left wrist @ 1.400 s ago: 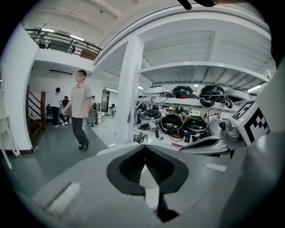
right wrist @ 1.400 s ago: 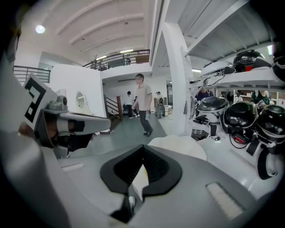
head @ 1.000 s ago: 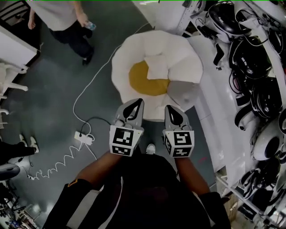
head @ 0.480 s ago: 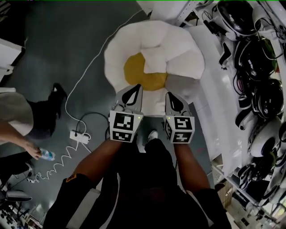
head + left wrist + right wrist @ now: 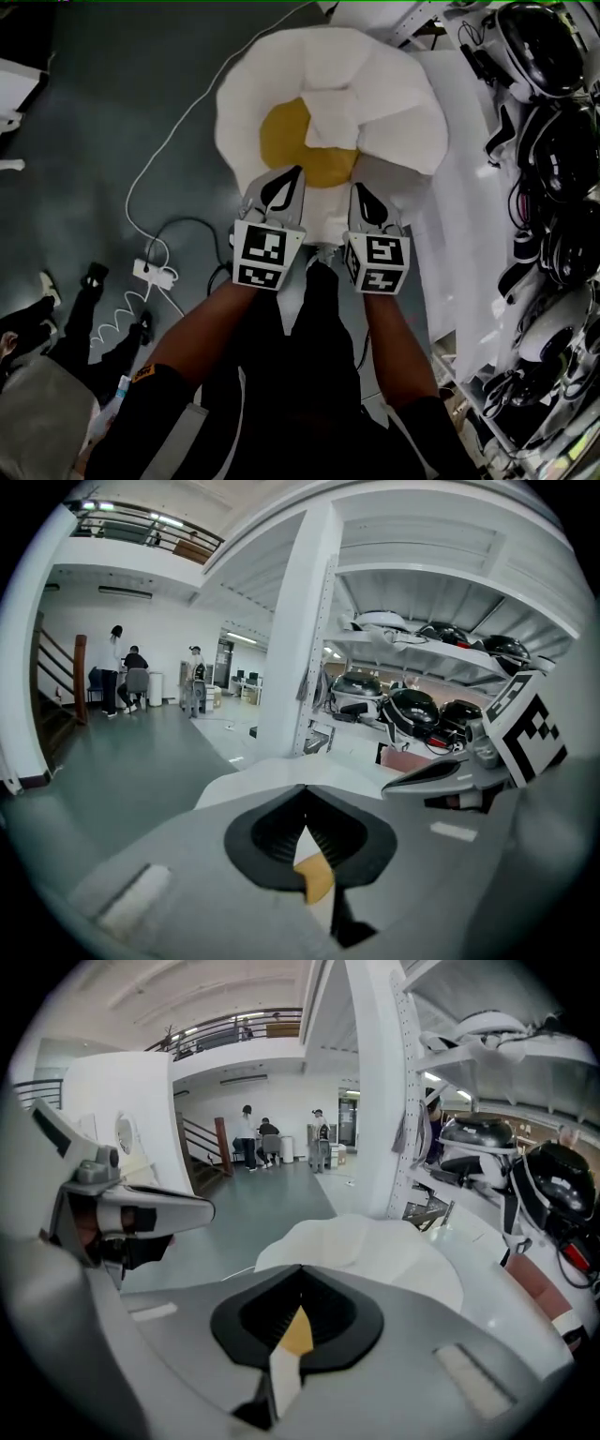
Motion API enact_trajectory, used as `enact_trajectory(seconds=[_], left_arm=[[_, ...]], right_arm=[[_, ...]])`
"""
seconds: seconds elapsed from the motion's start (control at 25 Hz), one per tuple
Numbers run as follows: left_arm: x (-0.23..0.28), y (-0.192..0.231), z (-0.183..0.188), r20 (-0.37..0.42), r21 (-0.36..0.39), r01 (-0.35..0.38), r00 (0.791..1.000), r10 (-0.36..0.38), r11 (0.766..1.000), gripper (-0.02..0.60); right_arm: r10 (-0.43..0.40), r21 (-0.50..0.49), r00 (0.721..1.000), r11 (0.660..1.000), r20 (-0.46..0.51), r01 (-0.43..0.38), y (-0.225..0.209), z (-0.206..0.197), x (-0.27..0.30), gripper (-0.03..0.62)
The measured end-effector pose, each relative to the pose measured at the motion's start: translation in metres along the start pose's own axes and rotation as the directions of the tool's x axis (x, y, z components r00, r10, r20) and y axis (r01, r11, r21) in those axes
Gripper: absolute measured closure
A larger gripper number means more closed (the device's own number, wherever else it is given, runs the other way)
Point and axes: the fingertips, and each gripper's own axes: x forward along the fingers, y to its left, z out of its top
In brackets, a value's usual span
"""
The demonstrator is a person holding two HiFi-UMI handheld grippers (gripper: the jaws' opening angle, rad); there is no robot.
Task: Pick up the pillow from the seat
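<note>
Overhead head view; common seat point(image 5: 246, 103)

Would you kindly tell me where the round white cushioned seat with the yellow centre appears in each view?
Head view: the round white cushioned seat fills the top centre.
Left gripper view: lower centre, just above the jaws; yellow shows through their gap.
Right gripper view: centre, just above the jaws.
Shared landmark: the rack of black helmets, on the seat's right in all three.
</note>
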Motion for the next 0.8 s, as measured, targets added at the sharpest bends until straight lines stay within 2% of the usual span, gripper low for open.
enact_trajectory(seconds=[0.32, 0.64, 0.8], left_arm=[[0.065, 0.017, -0.057, -0.012, -0.056, -0.068, 0.998, 0.067, 0.996, 0.577], [0.116, 0.023, -0.125, -0.054, -0.059, -0.102, 0.994, 0.099, 0.993, 0.577], [0.138, 0.033, -0.161, -0.072, -0.068, -0.123, 0.990, 0.118, 0.990, 0.577]], right_arm=[[0.030, 0.009, 0.999, 1.000, -0.027, -0.030, -0.030, -0.046, 0.074, 0.592], [0.026, 0.009, 0.999, 1.000, -0.040, -0.026, -0.059, -0.091, 0.130, 0.591], [0.019, 0.033, 0.999, 0.999, -0.049, -0.017, -0.071, -0.120, 0.159, 0.564]])
